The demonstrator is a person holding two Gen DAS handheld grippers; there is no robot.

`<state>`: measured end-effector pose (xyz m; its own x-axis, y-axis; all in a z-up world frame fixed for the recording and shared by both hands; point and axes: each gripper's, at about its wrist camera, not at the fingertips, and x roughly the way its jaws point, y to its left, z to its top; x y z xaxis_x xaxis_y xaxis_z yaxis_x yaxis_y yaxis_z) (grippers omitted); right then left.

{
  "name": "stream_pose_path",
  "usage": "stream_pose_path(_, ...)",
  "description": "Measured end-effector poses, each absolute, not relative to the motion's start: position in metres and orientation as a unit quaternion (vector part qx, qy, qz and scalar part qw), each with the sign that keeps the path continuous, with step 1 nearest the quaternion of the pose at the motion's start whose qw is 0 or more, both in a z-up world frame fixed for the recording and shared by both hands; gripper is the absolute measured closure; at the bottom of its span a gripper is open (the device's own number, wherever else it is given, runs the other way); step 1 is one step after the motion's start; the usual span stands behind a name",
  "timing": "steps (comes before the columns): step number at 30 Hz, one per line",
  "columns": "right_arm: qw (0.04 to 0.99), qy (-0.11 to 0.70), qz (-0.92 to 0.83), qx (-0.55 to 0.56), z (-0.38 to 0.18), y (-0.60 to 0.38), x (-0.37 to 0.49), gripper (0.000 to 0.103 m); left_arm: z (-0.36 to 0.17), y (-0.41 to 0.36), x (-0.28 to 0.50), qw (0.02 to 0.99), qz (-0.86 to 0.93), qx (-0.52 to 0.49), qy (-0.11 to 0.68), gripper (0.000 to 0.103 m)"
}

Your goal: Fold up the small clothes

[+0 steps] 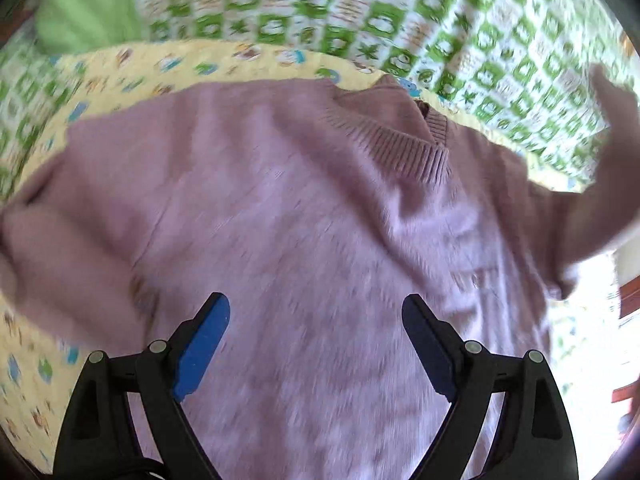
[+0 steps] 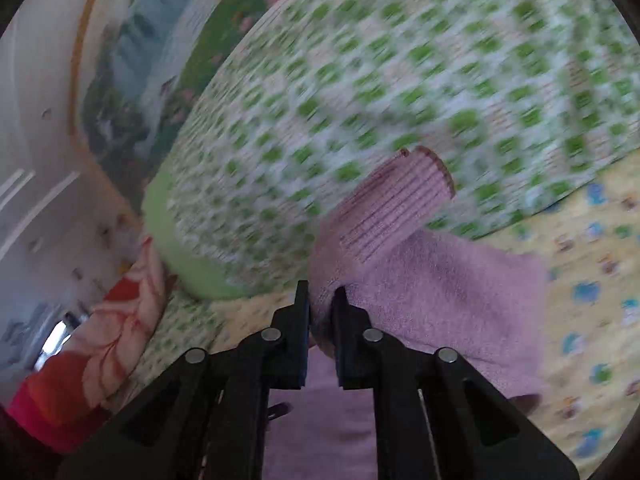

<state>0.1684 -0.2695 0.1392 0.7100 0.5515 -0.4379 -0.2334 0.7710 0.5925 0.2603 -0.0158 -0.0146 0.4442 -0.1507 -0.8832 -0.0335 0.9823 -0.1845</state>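
Note:
A small mauve knitted sweater (image 1: 304, 216) with a ribbed V-neck (image 1: 404, 140) lies spread on a yellow cartoon-print mat (image 1: 100, 76). Above its lower body hangs my left gripper (image 1: 316, 312), open, with nothing between its blue pads. The sweater's right sleeve (image 1: 600, 184) is lifted off the mat and blurred. In the right wrist view my right gripper (image 2: 323, 294) is shut on that sleeve (image 2: 424, 276), with a bunch of the knit pinched between its black fingers. The ribbed cuff (image 2: 404, 196) sticks up past the fingertips.
A green-and-white checked quilt (image 1: 460, 28) covers the bed behind the mat, with a plain green edge (image 2: 192, 264). A red and pink floral blanket (image 2: 104, 340) lies at the left. A landscape mural and a white wall (image 2: 36, 128) stand beyond the bed.

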Motion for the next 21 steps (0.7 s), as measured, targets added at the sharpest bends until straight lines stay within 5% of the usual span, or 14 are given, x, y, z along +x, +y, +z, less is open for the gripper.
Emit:
stream_pose_path(2, 0.871, 0.374, 0.227, 0.225, 0.115, -0.222, 0.174, 0.057, -0.016, -0.004, 0.248, 0.840, -0.034, -0.102, 0.532, 0.014)
stream_pose_path(12, 0.849, 0.436, 0.139, 0.264, 0.057, -0.253, 0.144, 0.057, -0.049, 0.010, 0.277, 0.810, -0.021, -0.158, 0.565, 0.016)
stream_pose_path(14, 0.850, 0.438, 0.121, 0.268, 0.053, -0.263, 0.144, 0.057, -0.057, 0.005, 0.288, 0.805, -0.027, -0.170, 0.568, 0.025)
stream_pose_path(16, 0.852, 0.436, 0.107, 0.269, 0.052, -0.270, 0.143, 0.057, -0.060, -0.001, 0.298, 0.803, -0.036, -0.180, 0.566, 0.063)
stream_pose_path(18, 0.855, 0.433, 0.092, 0.270, 0.051, -0.279, 0.141, 0.057, -0.057, -0.006, 0.304, 0.805, -0.054, -0.187, 0.560, 0.085)
stream_pose_path(21, 0.859, 0.425, 0.073, 0.276, 0.051, -0.293, 0.139, 0.057, -0.034, -0.012, 0.300, 0.819, -0.078, -0.180, 0.539, 0.094)
